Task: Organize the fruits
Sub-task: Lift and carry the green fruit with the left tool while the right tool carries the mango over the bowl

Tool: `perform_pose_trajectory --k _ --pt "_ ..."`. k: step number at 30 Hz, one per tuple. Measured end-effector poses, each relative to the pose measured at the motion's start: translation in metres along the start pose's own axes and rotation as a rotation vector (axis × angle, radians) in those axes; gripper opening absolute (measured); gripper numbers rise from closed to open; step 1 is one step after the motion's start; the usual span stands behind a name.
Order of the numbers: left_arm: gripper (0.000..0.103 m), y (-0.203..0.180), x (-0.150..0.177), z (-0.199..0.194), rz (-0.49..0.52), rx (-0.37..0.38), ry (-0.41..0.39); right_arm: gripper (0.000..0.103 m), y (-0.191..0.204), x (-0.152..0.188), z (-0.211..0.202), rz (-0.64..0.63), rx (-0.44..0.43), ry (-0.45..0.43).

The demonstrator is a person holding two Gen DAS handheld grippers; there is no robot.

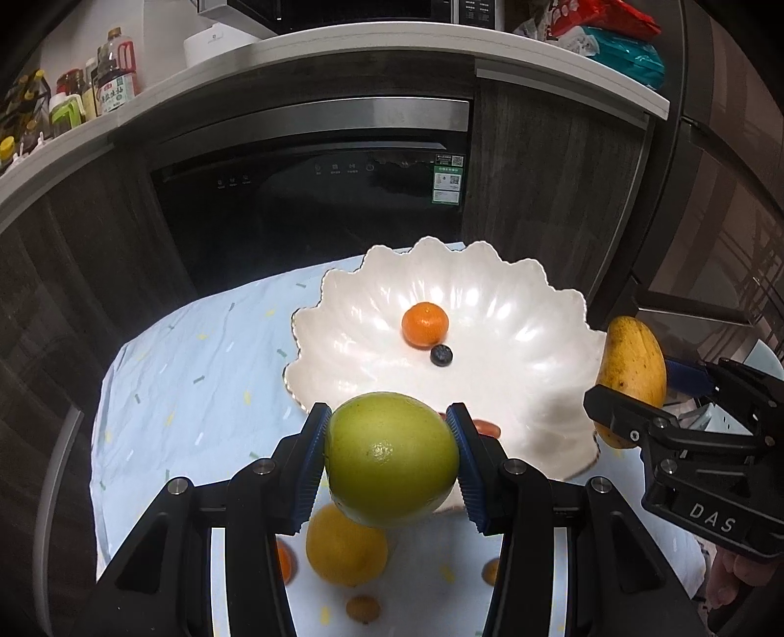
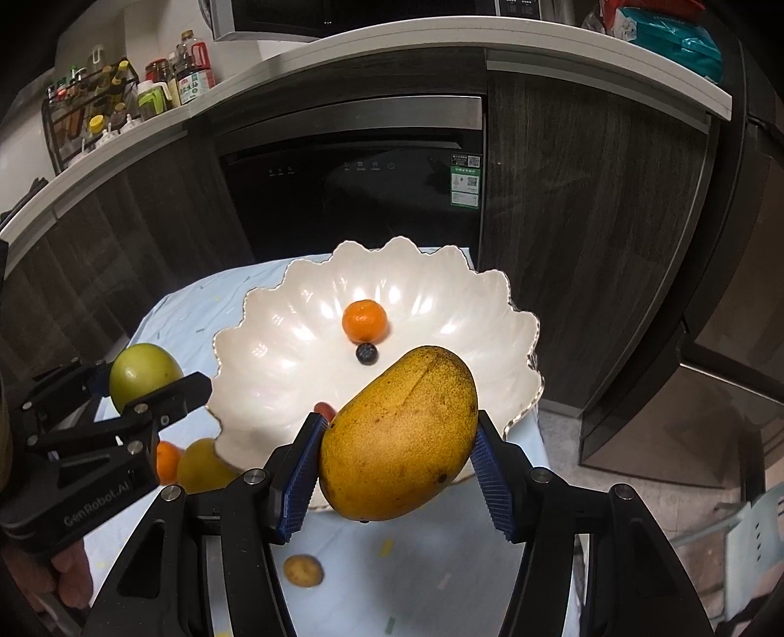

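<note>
Left claw: left gripper clamped on a green apple, blue pads pressed to both its sides, held above the near rim of the bowl
Right claw: right gripper clamped on a yellow mango, held tilted over the bowl's near right rim
Under the grippers: a lemon and a small orange lie on the cloth just below the apple; a small brownish fruit lies apart, nearer the camera
Cloth: pale blue tablecloth with small coloured dashes covers the table
Bowl: white scalloped bowl stands on the cloth, beyond both grippers
In the bowl: a tangerine near the middle, a blueberry just in front of it, a small red fruit at the near wall, partly hidden
Behind: dark dishwasher under a white counter; bottles stand at the counter's left
</note>
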State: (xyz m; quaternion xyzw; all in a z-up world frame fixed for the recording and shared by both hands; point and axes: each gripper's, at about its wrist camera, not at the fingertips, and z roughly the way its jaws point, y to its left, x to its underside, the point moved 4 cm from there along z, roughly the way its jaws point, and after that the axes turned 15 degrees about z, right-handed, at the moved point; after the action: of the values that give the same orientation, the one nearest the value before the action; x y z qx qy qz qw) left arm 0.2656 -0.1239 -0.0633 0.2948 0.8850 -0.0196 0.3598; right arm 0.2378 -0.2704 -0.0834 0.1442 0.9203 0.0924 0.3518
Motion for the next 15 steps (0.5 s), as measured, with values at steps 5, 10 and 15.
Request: perform_pose_trajectory --k 5,10,15 --pt "0.047 0.002 -0.005 0.011 0.0 0.003 0.003 0.059 -0.004 -0.005 0.009 -0.006 0.01 -0.006" --pt "0.047 0.006 -0.01 0.025 -0.001 0.005 0.012 0.059 -0.007 -0.01 0.02 -0.003 0.018 -0.005" --pt "0.048 0.008 -0.012 0.039 -0.003 0.006 0.022 0.059 -0.009 -0.015 0.032 -0.009 0.028 -0.005"
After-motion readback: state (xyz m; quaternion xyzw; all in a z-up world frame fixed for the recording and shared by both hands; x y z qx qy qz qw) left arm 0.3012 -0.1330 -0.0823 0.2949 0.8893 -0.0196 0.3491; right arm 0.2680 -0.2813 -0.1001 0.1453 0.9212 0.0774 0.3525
